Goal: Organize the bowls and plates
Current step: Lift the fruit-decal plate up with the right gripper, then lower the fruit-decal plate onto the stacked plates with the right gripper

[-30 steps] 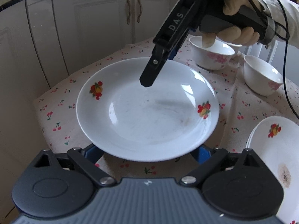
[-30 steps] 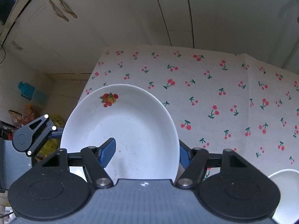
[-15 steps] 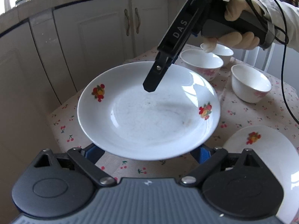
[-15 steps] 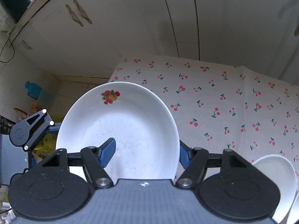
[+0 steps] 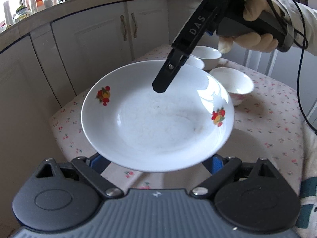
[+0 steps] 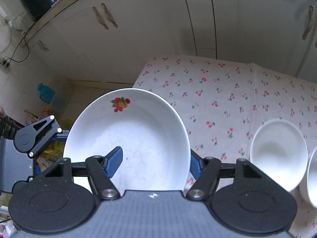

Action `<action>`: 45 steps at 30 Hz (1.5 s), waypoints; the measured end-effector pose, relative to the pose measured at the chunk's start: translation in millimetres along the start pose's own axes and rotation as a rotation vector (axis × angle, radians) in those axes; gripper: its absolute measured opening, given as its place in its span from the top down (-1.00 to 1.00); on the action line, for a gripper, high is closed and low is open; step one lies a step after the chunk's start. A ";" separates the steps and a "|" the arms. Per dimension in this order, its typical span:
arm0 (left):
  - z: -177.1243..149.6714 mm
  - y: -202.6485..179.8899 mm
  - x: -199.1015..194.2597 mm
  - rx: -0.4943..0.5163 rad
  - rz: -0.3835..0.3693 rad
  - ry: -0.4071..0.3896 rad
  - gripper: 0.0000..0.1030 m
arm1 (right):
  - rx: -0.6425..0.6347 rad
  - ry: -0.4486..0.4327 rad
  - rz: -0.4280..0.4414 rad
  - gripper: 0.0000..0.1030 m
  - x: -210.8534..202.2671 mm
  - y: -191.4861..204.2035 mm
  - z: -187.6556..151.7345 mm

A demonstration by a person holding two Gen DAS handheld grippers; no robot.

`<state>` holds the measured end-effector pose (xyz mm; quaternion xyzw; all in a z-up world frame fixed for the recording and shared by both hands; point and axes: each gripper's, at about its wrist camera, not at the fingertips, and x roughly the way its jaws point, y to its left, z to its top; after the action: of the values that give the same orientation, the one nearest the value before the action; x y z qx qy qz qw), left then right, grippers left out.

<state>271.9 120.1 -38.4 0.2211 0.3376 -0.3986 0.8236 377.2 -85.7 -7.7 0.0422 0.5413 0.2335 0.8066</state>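
white deep plate [image 5: 156,123] with fruit decals on rim, held level in the air above cherry-print tablecloth, faint smears inside, three white bowls [image 5: 232,83] upright on cloth at far right, close together

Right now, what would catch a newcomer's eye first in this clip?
A round white ceramic plate with red fruit decals fills the centre, lifted above the cherry-print tablecloth. The right tool reaches over its far rim from above; whether either tool grips it is hidden. Small white bowls sit on the cloth behind.
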 end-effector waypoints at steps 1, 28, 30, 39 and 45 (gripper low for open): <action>-2.8 -5.1 -3.7 -0.004 -0.001 0.001 -0.86 | -0.002 0.002 0.003 -0.44 -2.6 2.3 -5.3; -57.5 -82.8 -27.7 -0.074 -0.026 0.095 -0.87 | -0.044 0.078 0.011 -0.44 0.3 34.7 -116.8; -58.0 -83.7 -25.6 -0.070 -0.025 0.100 -0.87 | -0.047 0.083 0.007 -0.44 2.9 33.9 -117.9; -59.9 -83.4 -24.1 -0.073 -0.032 0.114 -0.87 | -0.055 0.090 0.013 -0.44 3.9 34.9 -118.1; -63.3 -83.6 -21.2 -0.074 -0.032 0.138 -0.86 | -0.053 0.098 0.014 -0.44 6.6 35.8 -117.3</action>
<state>170.9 122.0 -73.5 0.2120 0.4113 -0.3828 0.7996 262.5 -72.8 -50.0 0.0131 0.5734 0.2550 0.7785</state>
